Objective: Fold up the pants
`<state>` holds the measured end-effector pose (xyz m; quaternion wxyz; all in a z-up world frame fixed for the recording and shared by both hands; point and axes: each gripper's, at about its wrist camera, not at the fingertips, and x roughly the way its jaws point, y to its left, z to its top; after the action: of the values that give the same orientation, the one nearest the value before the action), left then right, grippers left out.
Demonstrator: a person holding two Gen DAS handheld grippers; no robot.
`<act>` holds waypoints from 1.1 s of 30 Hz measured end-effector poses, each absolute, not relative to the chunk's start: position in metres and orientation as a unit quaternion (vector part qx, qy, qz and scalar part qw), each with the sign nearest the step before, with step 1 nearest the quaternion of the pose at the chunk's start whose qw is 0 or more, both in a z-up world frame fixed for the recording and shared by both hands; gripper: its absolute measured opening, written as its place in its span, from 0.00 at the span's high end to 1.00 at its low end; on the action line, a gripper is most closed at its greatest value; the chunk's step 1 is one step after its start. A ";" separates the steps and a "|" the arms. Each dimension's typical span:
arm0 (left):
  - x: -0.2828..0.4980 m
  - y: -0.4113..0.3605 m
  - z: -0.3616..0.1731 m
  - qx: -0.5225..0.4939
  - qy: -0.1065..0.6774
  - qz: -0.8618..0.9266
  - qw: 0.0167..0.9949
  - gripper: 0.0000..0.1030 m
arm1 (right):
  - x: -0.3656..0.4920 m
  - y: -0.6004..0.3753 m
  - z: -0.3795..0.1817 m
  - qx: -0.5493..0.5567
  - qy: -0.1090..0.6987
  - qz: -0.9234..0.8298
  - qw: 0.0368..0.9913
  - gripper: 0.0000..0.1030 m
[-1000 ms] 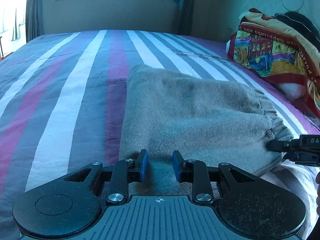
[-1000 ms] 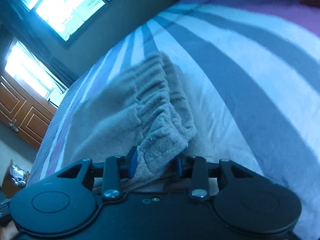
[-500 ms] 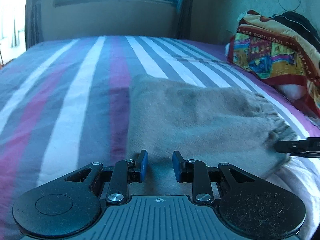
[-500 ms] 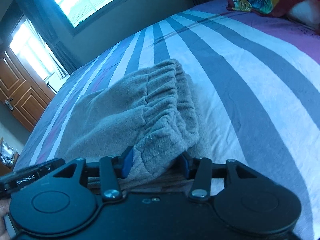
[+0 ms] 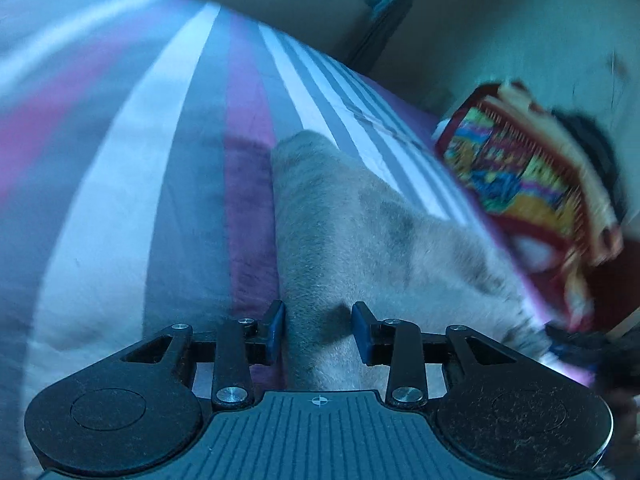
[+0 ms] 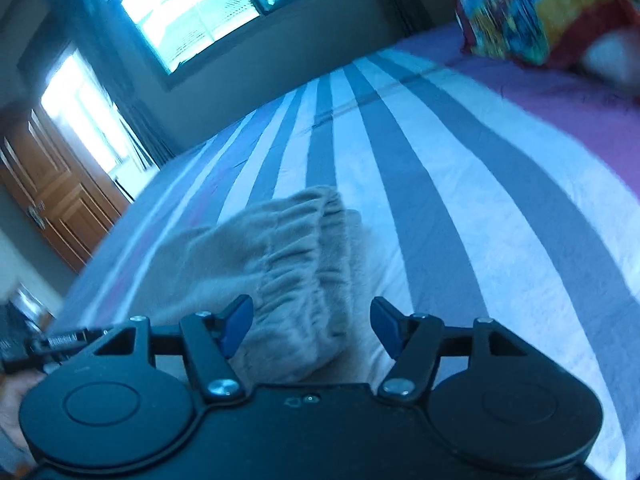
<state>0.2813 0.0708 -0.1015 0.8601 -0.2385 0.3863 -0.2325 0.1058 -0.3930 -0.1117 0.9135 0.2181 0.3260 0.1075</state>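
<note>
The folded grey fleece pants lie on the striped purple, grey and white bedsheet. Risk: a blue pad may drag fleece and undo the fold. The left gripper, tilted downward, is opening narrowly over the near edge; the right gripper, wider, is opening off the gathered waistband

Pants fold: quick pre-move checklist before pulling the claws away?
1. Right claw off the waistband: ok, jaws opening, pads clear of fabric.
2. Left claw released: ok, jaws opening, cloth between them but not pinched.
3. Pants lying folded on the striped bedsheet: ok.
4. Waistband layers aligned: cannot tell, blurred.
5. Colourful blanket clear of the pants: cannot tell.
</note>
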 end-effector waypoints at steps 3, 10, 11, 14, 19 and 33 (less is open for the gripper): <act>0.291 0.082 -0.123 -0.307 0.396 -0.260 0.826 0.65 | 0.124 -0.413 -0.126 0.269 0.351 0.128 0.888 0.36; 0.306 0.087 -0.162 -0.385 0.401 -0.317 0.769 0.65 | 0.151 -0.425 -0.157 0.329 0.387 0.193 0.839 0.32; 0.308 0.087 -0.166 -0.393 0.403 -0.325 0.760 0.65 | 0.153 -0.428 -0.159 0.337 0.387 0.201 0.834 0.32; 0.317 0.083 -0.175 -0.401 0.407 -0.351 0.742 0.65 | 0.160 -0.435 -0.168 0.358 0.388 0.220 0.820 0.32; 0.332 0.071 -0.183 -0.408 0.409 -0.384 0.720 0.66 | 0.174 -0.442 -0.172 0.367 0.383 0.241 0.813 0.33; 0.344 0.047 -0.173 -0.368 0.370 -0.417 0.744 0.74 | 0.217 -0.408 -0.169 0.302 0.397 0.294 0.815 0.42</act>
<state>0.3445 0.0466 -0.1726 0.7441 -0.3677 0.3703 -0.4170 0.2165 -0.4083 -0.1689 0.8154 0.3021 0.3967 0.2940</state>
